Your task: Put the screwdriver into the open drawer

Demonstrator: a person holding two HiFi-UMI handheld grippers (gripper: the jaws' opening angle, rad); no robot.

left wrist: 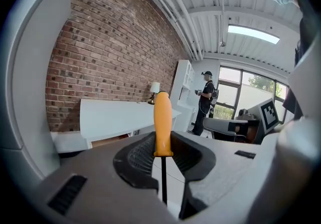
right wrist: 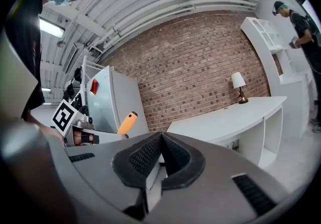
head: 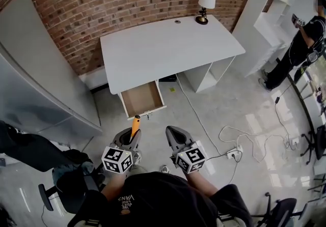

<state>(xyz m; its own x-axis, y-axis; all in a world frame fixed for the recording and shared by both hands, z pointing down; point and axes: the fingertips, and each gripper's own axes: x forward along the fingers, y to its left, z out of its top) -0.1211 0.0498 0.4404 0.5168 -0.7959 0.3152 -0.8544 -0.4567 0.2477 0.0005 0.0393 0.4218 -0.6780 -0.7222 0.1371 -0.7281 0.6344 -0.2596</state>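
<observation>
My left gripper (head: 133,137) is shut on the screwdriver (head: 135,126), whose orange handle sticks up and forward past the jaws. In the left gripper view the screwdriver (left wrist: 162,123) stands upright between the pads, its dark shaft below the handle. The open drawer (head: 143,98) hangs out of the white desk (head: 168,48) just ahead of the left gripper, its wooden inside bare. My right gripper (head: 174,137) is shut with nothing in it, beside the left one. The right gripper view shows its jaws (right wrist: 160,155) closed and the screwdriver (right wrist: 127,122) off to the left.
A lamp (head: 205,4) stands at the desk's far right corner. White cables and a power strip (head: 234,153) lie on the floor to the right. A person (head: 300,43) stands by white shelves at the far right. A grey cabinet (head: 41,78) is at the left.
</observation>
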